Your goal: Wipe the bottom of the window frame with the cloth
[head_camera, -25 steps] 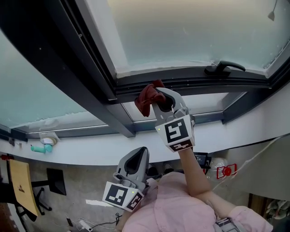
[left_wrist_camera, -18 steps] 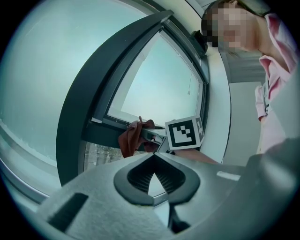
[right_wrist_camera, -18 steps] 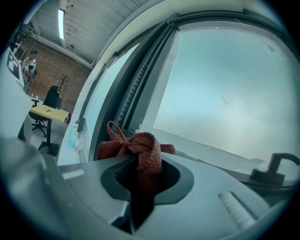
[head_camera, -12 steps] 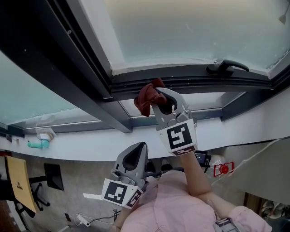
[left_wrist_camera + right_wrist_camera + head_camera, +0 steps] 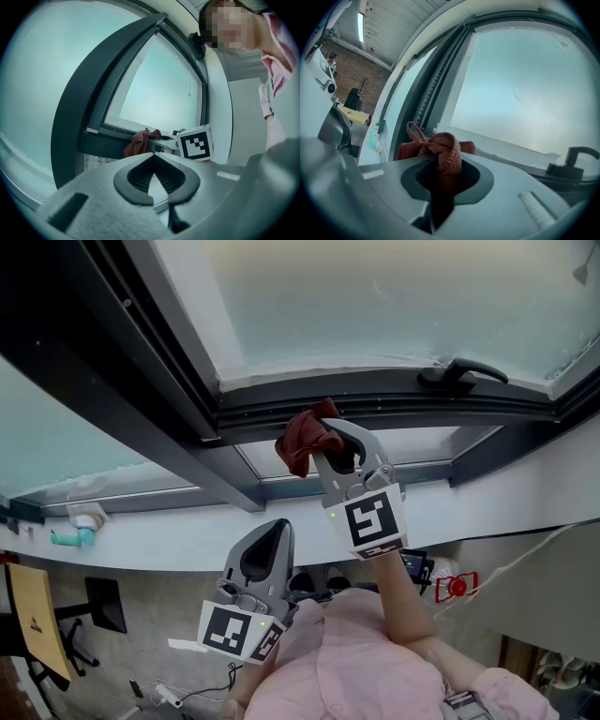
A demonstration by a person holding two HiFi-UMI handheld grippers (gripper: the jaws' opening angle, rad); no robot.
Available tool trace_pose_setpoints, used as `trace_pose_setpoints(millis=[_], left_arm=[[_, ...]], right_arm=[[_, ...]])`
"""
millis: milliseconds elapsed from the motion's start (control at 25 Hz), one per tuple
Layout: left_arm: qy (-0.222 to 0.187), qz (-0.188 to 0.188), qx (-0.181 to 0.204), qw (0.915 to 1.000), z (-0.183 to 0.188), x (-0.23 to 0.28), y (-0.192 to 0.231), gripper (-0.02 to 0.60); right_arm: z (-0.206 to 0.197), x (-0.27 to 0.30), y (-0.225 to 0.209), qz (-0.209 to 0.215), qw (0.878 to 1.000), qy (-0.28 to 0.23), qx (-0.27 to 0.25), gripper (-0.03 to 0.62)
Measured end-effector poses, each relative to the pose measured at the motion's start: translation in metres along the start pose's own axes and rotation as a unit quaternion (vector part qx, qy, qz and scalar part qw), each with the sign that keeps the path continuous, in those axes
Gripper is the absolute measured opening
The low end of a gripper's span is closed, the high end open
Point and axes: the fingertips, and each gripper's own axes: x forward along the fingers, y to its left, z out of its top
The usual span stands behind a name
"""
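Pinching the crumpled red-brown cloth (image 5: 300,441) in the right gripper (image 5: 325,439) against the bottom rail of the dark metal window frame (image 5: 394,407), upper centre; hardly sliding since a second ago, so wiping seemingly barely advancing. Keeping the left gripper (image 5: 273,529) empty, jaws pressed together, drifting leftward.

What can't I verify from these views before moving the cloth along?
- Whether the cloth touches the window frame: in the head view the bunched cloth and the right gripper cover the contact, and in the right gripper view the cloth itself blocks it.
- Dirt on the frame: too dark and too small in every view.
- Small teal object, head view: too small to identify.
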Motion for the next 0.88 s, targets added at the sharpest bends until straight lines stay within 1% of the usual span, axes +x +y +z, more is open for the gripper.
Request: trace_pose_setpoints(millis=[80,200,400,880], left_arm=[[0.0,0.0,0.001,1.0,0.0,0.0,-0.002,-0.003],[0.001,0.0,0.001,1.0,-0.001,0.0,-0.003,-0.003],[0.0,0.002,0.002,1.0,-0.001,-0.001,-0.004,-0.003],[0.001,-0.01,0.002,0.9999,-0.002,0.002,-0.015,-0.003]], right_arm=[[-0.001,-0.001,-0.001,0.003,1.0,0.0,-0.006,0.057],[-0.002,-0.001,-0.001,0.005,1.0,0.002,0.003,0.057],[-0.004,-0.003,-0.002,0.005,1.0,0.005,0.002,0.057],[-0.01,-0.01,-0.012,-0.001,1.0,0.013,0.008,0.057]])
